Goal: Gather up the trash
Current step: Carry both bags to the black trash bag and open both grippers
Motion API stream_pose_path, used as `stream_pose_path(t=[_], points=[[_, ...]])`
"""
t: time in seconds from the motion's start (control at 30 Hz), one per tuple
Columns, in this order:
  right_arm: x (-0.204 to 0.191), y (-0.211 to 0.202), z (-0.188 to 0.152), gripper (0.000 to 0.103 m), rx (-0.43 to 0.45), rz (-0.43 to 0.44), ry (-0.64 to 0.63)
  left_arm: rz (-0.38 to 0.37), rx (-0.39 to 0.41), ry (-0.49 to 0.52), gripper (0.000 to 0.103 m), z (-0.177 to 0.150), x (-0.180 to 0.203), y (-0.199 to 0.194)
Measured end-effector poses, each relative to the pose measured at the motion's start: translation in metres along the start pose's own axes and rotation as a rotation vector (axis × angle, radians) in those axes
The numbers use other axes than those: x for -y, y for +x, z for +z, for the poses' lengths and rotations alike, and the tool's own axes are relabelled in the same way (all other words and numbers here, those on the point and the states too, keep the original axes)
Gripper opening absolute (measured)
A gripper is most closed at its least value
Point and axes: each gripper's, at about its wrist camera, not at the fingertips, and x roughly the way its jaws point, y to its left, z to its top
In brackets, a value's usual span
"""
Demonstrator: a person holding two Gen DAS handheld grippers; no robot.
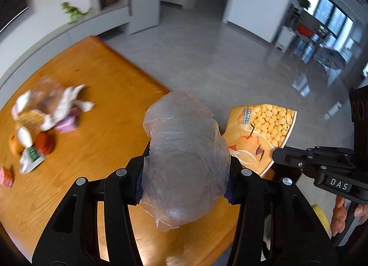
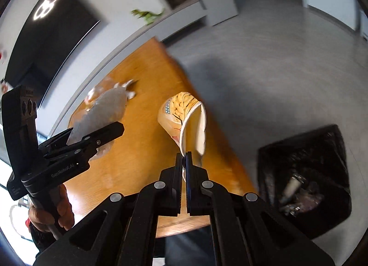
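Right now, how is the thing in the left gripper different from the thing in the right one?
The left gripper squeezes a crumpled clear plastic bag; the right gripper pinches a printed paper cup by its rim. The bag is see-through and bulgy; the cup is stiff, yellow, with pictures. Both are held above the wooden table.

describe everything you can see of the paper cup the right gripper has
The paper cup looks like a printed snack tub: cream and orange outside with yellow puffed balls pictured on it, plain white inside, seemingly empty. It lies tipped sideways in the air over the wooden table's edge. The right gripper pinches its thin rim between closed fingers; nothing else touches it.
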Motion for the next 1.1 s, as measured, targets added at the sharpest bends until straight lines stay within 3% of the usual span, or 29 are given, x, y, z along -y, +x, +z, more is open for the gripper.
stream_pose_path(t=[0.33, 0.53, 0.67, 0.7, 0.73, 0.77, 0.8, 0.87, 0.93, 1.1], points=[[0.131, -0.066, -0.033, 0.003, 0.068, -0.176, 0.225, -0.13, -0.096, 0.209, 0.051, 0.02, 0.122, 0.067], [0.193, -0.081, -0.054, 0.003, 0.071, -0.257, 0.351, -0.143, -0.177, 0.305, 0.051, 0.016, 0.174, 0.112], [0.214, -0.079, -0.058, 0.004, 0.034, -0.287, 0.42, -0.129, -0.209, 0.333, 0.052, 0.017, 0.192, 0.134], [0.22, -0.077, -0.058, 0.015, 0.022, -0.305, 0.446, -0.121, -0.207, 0.345, 0.064, 0.018, 0.196, 0.137], [0.229, -0.078, -0.059, 0.028, 0.023, -0.326, 0.493, -0.092, -0.211, 0.368, 0.093, 0.019, 0.201, 0.141], [0.234, -0.08, -0.061, 0.061, 0.037, -0.335, 0.513, -0.06, -0.2, 0.38, 0.096, 0.021, 0.207, 0.145], [0.237, -0.083, -0.062, 0.07, 0.065, -0.349, 0.534, -0.025, -0.176, 0.388, 0.097, 0.022, 0.21, 0.144], [0.24, -0.088, -0.063, 0.07, 0.089, -0.358, 0.532, 0.01, -0.159, 0.383, 0.097, 0.024, 0.208, 0.144], [0.241, -0.09, -0.063, 0.07, 0.098, -0.348, 0.531, -0.023, -0.17, 0.362, 0.097, 0.026, 0.206, 0.144], [0.233, -0.092, -0.059, 0.07, 0.104, -0.338, 0.507, -0.025, -0.163, 0.342, 0.097, 0.028, 0.206, 0.139]])
